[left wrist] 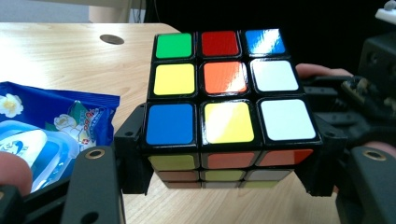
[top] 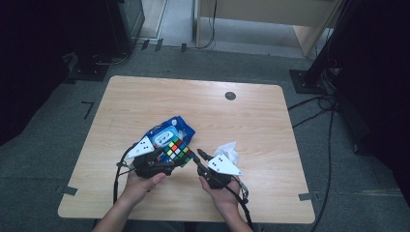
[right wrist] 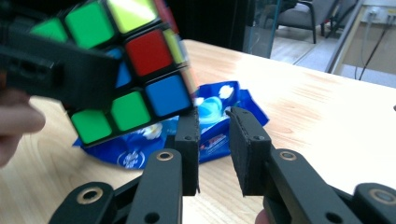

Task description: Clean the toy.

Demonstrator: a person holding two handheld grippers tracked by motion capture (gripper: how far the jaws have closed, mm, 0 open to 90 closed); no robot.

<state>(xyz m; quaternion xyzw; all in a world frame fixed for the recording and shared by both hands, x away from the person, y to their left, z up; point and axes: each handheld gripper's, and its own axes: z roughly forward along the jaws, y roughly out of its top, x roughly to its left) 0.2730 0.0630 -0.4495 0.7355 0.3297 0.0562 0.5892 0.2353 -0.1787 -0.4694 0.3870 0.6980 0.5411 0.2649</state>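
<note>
A scrambled Rubik's cube (top: 180, 147) (left wrist: 229, 93) hangs a little above the wooden table (top: 145, 96), clamped at its two sides by my left gripper (top: 174, 156) (left wrist: 229, 173), which is shut on it. In the right gripper view the cube (right wrist: 126, 60) sits tilted at the upper left. My right gripper (top: 199, 155) (right wrist: 213, 122) points at the cube's near right corner. Its pads stand a narrow gap apart with nothing between them, and the left pad (right wrist: 189, 140) lies just below the cube's corner.
A blue wet-wipes pack (top: 167, 128) (left wrist: 60, 121) (right wrist: 219, 109) lies flat behind and under the cube. A crumpled white tissue (top: 228, 150) rests right of the right gripper. A dark round hole (top: 230, 95) marks the table's far side. Cables trail over the floor at the right.
</note>
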